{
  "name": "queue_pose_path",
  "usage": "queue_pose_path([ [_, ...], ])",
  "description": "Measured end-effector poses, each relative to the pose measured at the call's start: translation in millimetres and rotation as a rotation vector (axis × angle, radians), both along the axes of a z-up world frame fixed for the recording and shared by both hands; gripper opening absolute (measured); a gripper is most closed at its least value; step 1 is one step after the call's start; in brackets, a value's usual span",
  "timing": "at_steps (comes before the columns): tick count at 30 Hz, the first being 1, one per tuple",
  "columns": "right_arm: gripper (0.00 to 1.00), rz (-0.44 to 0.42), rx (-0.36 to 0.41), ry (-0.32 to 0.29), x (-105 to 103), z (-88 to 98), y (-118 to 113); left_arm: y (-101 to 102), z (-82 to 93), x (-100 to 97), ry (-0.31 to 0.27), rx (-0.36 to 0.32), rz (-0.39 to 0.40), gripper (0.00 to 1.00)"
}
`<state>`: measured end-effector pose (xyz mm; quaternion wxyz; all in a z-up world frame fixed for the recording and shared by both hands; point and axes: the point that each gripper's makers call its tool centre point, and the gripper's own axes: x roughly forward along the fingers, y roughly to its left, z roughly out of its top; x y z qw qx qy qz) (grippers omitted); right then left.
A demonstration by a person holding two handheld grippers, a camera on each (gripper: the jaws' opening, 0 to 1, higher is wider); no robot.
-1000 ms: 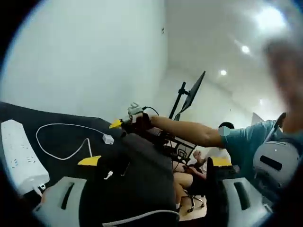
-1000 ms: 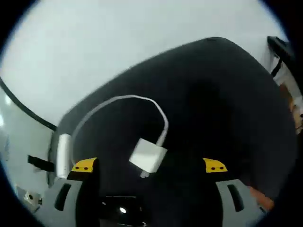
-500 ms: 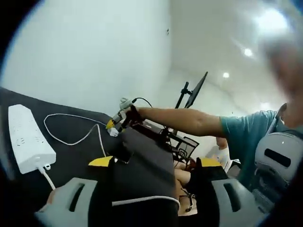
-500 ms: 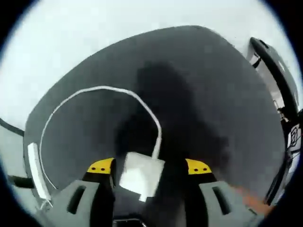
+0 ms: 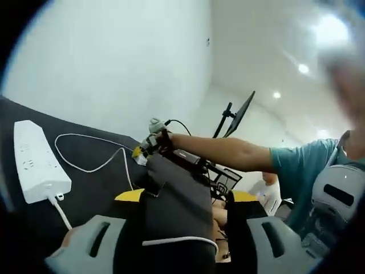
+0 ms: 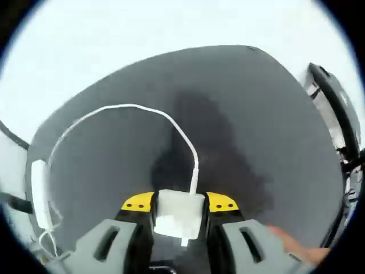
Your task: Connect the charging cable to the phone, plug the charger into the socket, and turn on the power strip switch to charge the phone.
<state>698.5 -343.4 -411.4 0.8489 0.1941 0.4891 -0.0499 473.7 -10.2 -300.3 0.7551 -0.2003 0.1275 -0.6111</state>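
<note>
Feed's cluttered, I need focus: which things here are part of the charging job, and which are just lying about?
Job: charger between the right tongs; its cable; phone in the left tongs; power strip.
Lying about: monitor on a stand; wire rack.

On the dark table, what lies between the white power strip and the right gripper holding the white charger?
In the left gripper view, only the white cable loops between the white power strip and the right gripper; the dark table is otherwise bare.
</note>
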Motion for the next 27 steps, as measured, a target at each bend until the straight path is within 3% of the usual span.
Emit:
queue_pose_path([
  [2,0.30,-0.007,0.147,-0.062,4.4,8.8,10.8,0.0,1.3,-1.0,0.003,0.001,0.004,0.52],
  [4,0.30,0.034,0.240,-0.151,7.8,19.8,20.9,-0.9,2.8,-2.5,-0.001,0.005,0.006,0.50],
  [6,0.30,0.107,0.375,-0.298,11.1,42.6,37.8,-1.6,5.1,-3.9,-0.008,0.010,0.011,0.49],
  [7,0.30,0.077,0.494,-0.355,12.1,55.7,45.2,-1.9,6.3,-4.7,-0.010,0.010,0.013,0.48],
  [8,0.30,0.084,0.525,-0.376,11.0,60.4,48.6,-2.1,7.4,-5.5,-0.012,0.011,0.013,0.48],
  [9,0.29,0.143,0.572,-0.481,11.2,75.5,56.2,-2.4,9.0,-6.4,-0.013,0.010,0.015,0.48],
  [13,0.29,0.283,0.741,-0.714,-9.1,120.1,88.5,-1.0,15.8,-4.0,-0.021,0.015,0.045,0.46],
  [15,0.29,0.368,0.790,-0.774,-25.1,136.1,109.8,0.0,19.7,2.1,-0.017,0.018,0.071,0.46],
  [20,0.29,0.513,0.830,-0.797,-55.6,159.9,162.0,-3.5,38.7,29.8,0.048,-0.021,0.149,0.46],
  [21,0.29,0.525,0.848,-0.780,-59.5,162.7,169.2,-5.7,40.7,34.0,0.054,-0.028,0.154,0.45],
  [24,0.29,0.628,0.892,-0.830,-85.6,182.7,195.4,-13.6,42.7,50.8,0.082,-0.027,0.181,0.40],
  [27,0.29,0.719,0.896,-0.826,-103.7,189.1,210.1,-17.0,50.8,71.1,0.111,-0.052,0.223,0.34],
])
